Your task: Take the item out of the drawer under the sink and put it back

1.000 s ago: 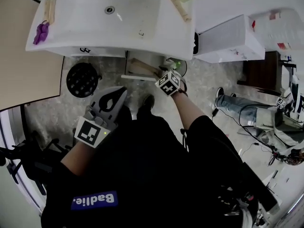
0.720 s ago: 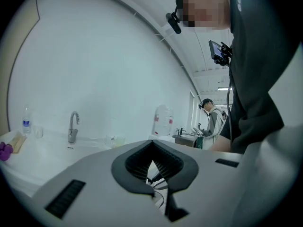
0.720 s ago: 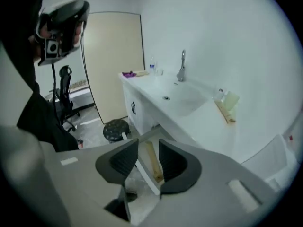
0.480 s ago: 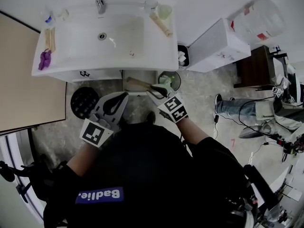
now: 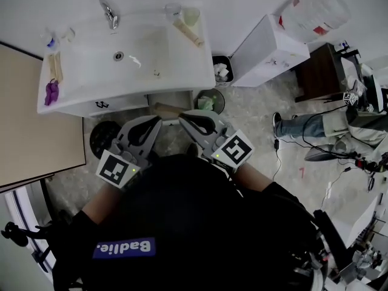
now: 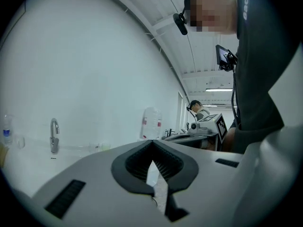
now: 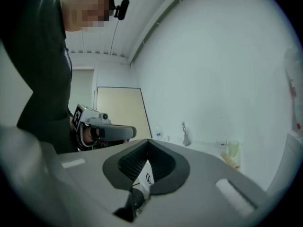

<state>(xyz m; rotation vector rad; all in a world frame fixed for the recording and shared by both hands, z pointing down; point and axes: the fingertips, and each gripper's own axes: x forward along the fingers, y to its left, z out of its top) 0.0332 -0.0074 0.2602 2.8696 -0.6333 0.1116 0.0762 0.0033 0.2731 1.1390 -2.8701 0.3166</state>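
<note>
Your right claw just closed on nothing; left claw is together, also empty. Item lies in the open drawer under the sink. Looks put back; shutting the drawer seems left.

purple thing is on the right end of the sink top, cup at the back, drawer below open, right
No. The purple thing lies on the left end of the sink top, not the right, as the head view shows. The cup does stand at the back and the drawer below is open.
</note>
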